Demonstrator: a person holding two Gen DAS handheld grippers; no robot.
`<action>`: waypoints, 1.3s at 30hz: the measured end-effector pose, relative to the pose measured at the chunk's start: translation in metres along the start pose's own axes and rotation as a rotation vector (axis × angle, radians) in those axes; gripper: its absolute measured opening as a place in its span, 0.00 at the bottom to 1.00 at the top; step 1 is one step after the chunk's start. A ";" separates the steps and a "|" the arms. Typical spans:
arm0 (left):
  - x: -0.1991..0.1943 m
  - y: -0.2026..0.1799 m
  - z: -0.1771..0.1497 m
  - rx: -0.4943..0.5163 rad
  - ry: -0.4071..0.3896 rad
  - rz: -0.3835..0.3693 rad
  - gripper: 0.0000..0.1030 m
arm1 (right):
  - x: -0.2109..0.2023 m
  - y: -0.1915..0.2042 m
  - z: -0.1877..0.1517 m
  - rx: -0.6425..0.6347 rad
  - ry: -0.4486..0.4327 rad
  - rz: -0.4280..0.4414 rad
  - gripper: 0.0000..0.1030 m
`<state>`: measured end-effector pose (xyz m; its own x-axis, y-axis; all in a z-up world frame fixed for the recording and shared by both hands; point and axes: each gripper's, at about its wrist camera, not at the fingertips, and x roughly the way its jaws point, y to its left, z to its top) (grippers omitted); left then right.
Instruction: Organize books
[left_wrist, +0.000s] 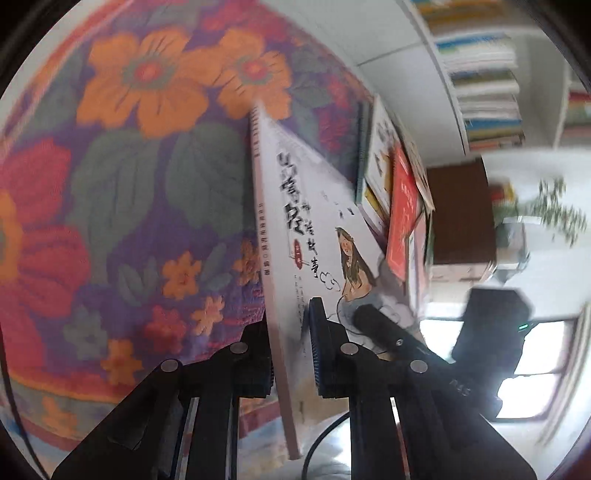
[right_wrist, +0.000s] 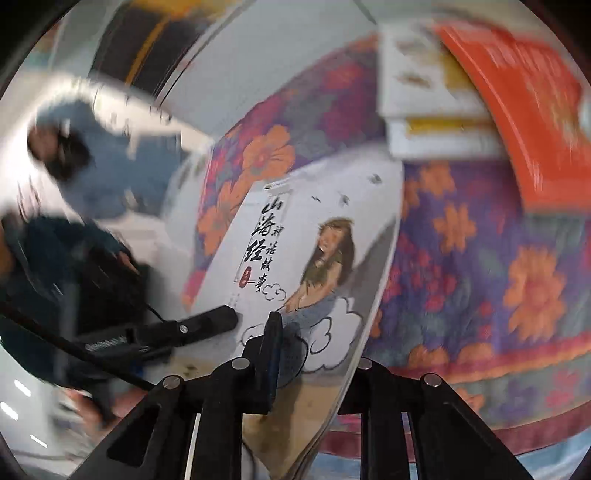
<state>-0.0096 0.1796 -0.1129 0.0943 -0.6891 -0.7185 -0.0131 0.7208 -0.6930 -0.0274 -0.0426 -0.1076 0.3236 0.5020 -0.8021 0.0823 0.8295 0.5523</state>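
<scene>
Above the flowered cloth (left_wrist: 129, 184), a white book (left_wrist: 295, 236) with a long-haired figure drawn on its cover is held up off the surface by both grippers. Left gripper (left_wrist: 291, 354) has its jaws clamped on the book's near edge beside the spine. Right gripper (right_wrist: 314, 354) is closed on the same book (right_wrist: 295, 251), one finger on the cover and the other behind it. Farther off, to the right, a red book (left_wrist: 402, 221) lies on a pile of other books (left_wrist: 376, 170). Shelves (left_wrist: 480, 74) of books stand beyond.
</scene>
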 end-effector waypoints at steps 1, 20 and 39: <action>-0.003 -0.008 -0.001 0.050 -0.014 0.028 0.15 | -0.003 0.008 0.000 -0.049 -0.004 -0.026 0.19; -0.079 -0.017 0.074 0.188 -0.260 0.093 0.19 | -0.012 0.099 0.055 -0.421 -0.103 -0.067 0.20; -0.026 0.049 0.184 0.062 -0.244 0.343 0.28 | 0.120 0.049 0.169 -0.098 0.021 -0.023 0.27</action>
<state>0.1701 0.2468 -0.1171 0.3274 -0.3760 -0.8668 -0.0256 0.9135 -0.4059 0.1751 0.0168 -0.1378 0.3029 0.4866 -0.8194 -0.0034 0.8604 0.5097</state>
